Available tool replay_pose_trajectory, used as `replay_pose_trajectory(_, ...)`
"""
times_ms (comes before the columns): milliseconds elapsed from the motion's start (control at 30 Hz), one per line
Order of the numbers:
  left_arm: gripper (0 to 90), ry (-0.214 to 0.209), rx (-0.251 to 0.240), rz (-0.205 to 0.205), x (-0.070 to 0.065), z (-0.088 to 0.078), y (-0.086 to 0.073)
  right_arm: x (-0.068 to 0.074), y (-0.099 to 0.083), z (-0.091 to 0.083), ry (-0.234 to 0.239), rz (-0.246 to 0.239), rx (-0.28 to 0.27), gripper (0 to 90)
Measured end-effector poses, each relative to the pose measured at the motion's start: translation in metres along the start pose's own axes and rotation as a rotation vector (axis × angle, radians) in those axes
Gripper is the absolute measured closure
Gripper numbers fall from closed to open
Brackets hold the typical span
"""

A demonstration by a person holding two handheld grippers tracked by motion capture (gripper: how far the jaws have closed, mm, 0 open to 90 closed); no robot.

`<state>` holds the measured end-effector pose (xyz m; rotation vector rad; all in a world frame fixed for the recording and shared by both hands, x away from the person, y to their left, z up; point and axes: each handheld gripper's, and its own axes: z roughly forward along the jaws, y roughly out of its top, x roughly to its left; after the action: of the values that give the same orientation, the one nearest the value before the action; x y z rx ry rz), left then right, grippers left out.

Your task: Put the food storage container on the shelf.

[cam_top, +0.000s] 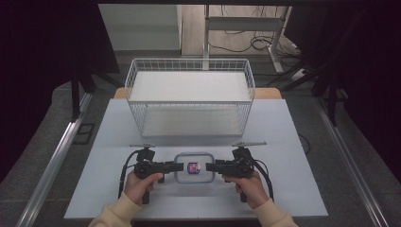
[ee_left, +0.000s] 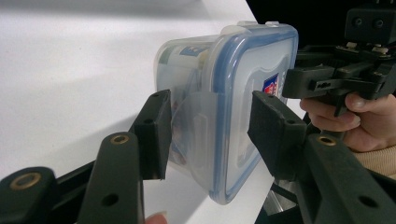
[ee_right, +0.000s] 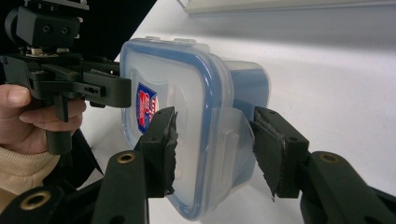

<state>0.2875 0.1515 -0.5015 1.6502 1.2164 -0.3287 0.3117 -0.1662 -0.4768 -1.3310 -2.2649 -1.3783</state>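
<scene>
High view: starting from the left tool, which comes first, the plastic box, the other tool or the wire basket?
From the left tool:
1. Plastic box, right at its tip, table front.
2. Right tool, across the box.
3. Wire basket, farther back, mid-table.

The only marking is a small red-and-blue label (ee_right: 146,108) on the lid of the clear food container (ee_right: 196,79). It sits toward nine o'clock from the lid's middle in the right gripper view. Its white lettering is too small and blurred to read. No other text shows.
</scene>
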Motion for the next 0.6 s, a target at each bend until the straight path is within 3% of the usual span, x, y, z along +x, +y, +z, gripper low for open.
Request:
replay_pose_trajectory(333,50.7,0.000,0.006,0.013,-0.001,0.000,0.008,0.001,0.005,-0.001,-0.006,-0.005,0.001,50.8)
replay_pose_trajectory(600,50.8,0.015,-0.008,0.041,-0.010,-0.008,0.022,0.005,0.018,-0.005,0.003,-0.021,-0.021,50.7)
